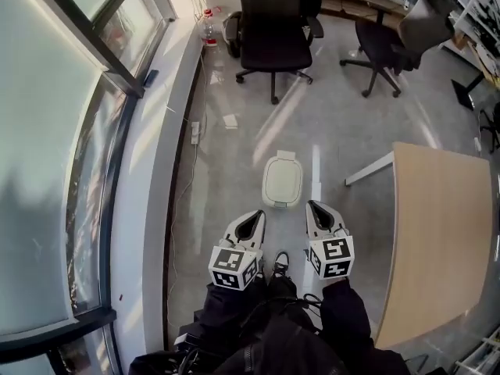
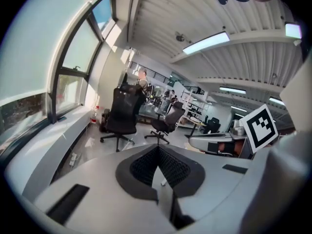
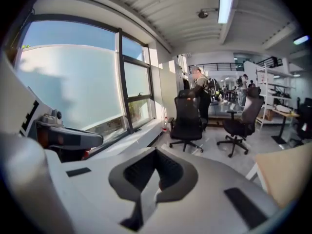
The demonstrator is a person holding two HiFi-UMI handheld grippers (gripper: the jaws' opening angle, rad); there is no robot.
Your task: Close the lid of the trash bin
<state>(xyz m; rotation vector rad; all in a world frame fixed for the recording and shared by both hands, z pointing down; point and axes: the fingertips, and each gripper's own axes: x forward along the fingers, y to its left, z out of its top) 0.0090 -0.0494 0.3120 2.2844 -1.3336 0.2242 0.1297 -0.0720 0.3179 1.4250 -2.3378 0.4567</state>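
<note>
Judging from the head view, you look finished: the bin [image 1: 280,203] stands on the floor [image 1: 332,100] ahead, lid [image 1: 282,180] down, and your left gripper [image 1: 251,220] and right gripper [image 1: 319,212] are both closed, holding nothing.

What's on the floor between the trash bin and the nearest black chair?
Nothing; the head view shows bare floor from trash bin to black chair.
</note>
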